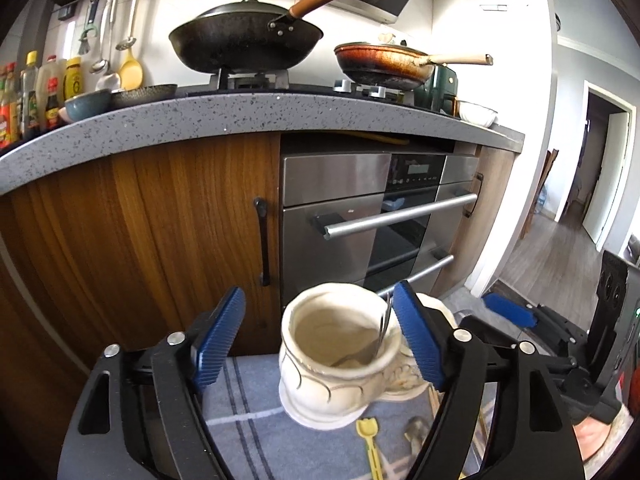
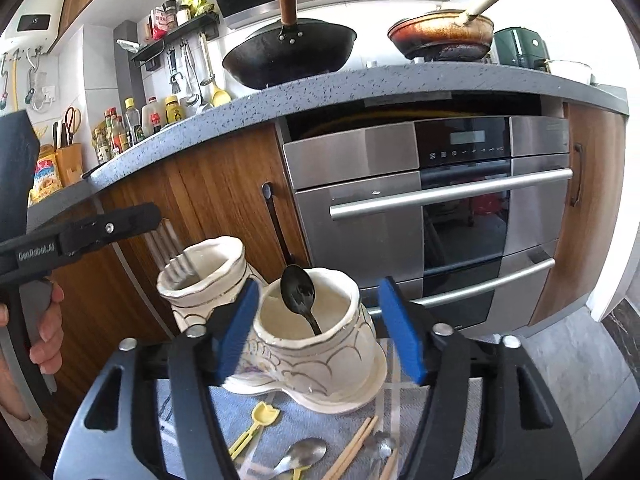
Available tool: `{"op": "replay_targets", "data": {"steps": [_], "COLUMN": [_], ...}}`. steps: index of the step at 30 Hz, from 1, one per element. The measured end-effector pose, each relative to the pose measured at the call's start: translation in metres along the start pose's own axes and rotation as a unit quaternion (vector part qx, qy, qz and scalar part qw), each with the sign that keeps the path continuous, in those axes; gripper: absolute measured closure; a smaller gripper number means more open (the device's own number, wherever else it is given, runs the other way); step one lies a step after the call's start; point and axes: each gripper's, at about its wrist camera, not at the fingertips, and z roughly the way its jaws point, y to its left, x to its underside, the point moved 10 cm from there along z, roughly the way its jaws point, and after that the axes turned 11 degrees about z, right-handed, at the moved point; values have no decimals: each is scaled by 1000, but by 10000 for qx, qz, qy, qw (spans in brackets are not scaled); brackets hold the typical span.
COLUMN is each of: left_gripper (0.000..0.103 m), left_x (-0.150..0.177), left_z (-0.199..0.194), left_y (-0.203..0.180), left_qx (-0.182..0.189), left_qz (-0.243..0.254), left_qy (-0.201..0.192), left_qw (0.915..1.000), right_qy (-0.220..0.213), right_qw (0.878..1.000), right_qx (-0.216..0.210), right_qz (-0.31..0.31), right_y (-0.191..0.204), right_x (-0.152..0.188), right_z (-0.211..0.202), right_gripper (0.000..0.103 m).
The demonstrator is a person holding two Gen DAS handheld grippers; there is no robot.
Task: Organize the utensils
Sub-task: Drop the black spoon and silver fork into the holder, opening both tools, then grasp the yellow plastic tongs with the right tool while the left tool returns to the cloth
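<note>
Both grippers, left (image 1: 320, 344) and right (image 2: 318, 332), are wide open, holding nothing; a black spoon (image 2: 298, 292) stands in the white holder (image 2: 320, 352)

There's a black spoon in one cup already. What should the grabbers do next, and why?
Probably lower the right gripper to the cloth for a silver spoon. Its jaws are open and empty, the black spoon already stands in the near cup, and spoons, chopsticks and a yellow fork still lie loose in front.
</note>
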Motion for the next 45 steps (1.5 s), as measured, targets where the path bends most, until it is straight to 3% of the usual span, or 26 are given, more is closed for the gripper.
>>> {"op": "replay_targets", "data": {"steps": [11,17,22,28,35,45], "left_gripper": [14,10,7,7,7,7], "left_x": [34,58,82,114,132,157], "left_z": [-55,-78,-84,-68,-48,-23], "left_y": [-14,-22,-34,-43,-35,-12], "left_qx": [-110,-224,-202,-324,-331,-410], "left_qz": [-59,-55,-124,-2,35,-1], "left_qy": [-26,45,149,406,590,844], "left_qw": [9999,9997,9996,9986,9977,9956], "right_qy": [177,248,292,371,426,1280], "right_qw": [9995,9987,9956,9894,9864,9832], "right_qx": [262,443,845,1241,1389,1167], "right_qz": [99,85,276,658,769,577], "right_y": [-1,-8,-32,-49,-38,-33], "right_x": [24,40,48,46,50,121], "right_z": [-69,-103,-119,-117,-99,-33], "right_gripper": [21,6,6,6,6,6]}}
